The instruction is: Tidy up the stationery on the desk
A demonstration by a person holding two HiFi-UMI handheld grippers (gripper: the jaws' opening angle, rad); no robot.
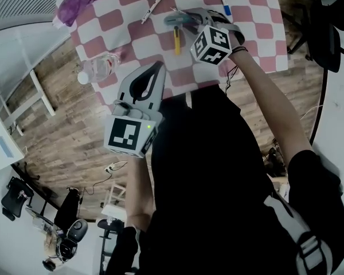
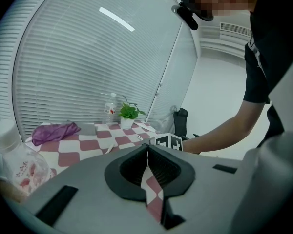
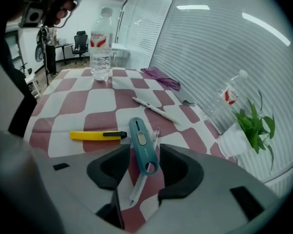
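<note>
The right gripper [image 3: 142, 155] hung over the checked surface [image 3: 102, 101] with its fingers [image 3: 118, 156] released and spread wide. A teal cutter [image 3: 138, 130] lay flat between them, clear of both pads. Its long axis ran near to far along the gap, so closing would likely pinch it across its narrow width. A slim pen [image 3: 138, 189] lay beneath and alongside it, and might be caught too. A yellow cutter [image 3: 97, 135] lay crosswise just left. The left gripper [image 2: 147, 149] was farther off, at the surface's near edge, fingers clenched on nothing.
</note>
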